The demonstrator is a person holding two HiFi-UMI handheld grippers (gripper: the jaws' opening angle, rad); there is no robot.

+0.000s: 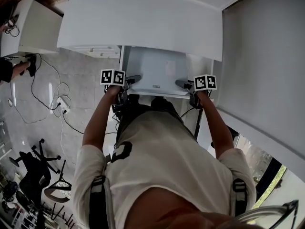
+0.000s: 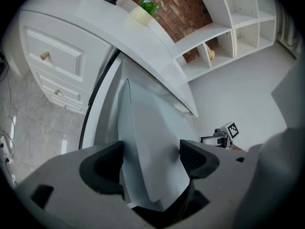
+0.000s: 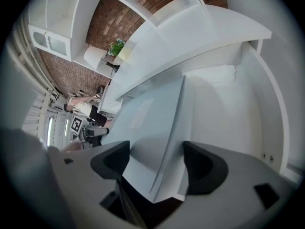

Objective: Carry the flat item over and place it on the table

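A flat pale-grey panel point(image 1: 156, 70) hangs level in front of me, just under the edge of a white table point(image 1: 143, 18). My left gripper point(image 1: 127, 80) grips its near left corner and my right gripper point(image 1: 187, 85) its near right corner. In the left gripper view the panel point(image 2: 147, 128) fills the gap of my left gripper point(image 2: 151, 159), and both dark jaws press on its corner. The right gripper view shows the same: the panel point(image 3: 147, 123) is wedged in my right gripper point(image 3: 157, 161), whose jaws stand wide on its thick edge.
A white drawer unit point(image 2: 52, 66) stands under the table at the left. A potted plant point(image 2: 148, 6) sits on the tabletop, with white shelving point(image 2: 238, 27) behind. Cables point(image 1: 52, 104) and a black chair point(image 1: 33, 171) lie on the floor at the left. A grey wall point(image 1: 267, 61) runs along my right.
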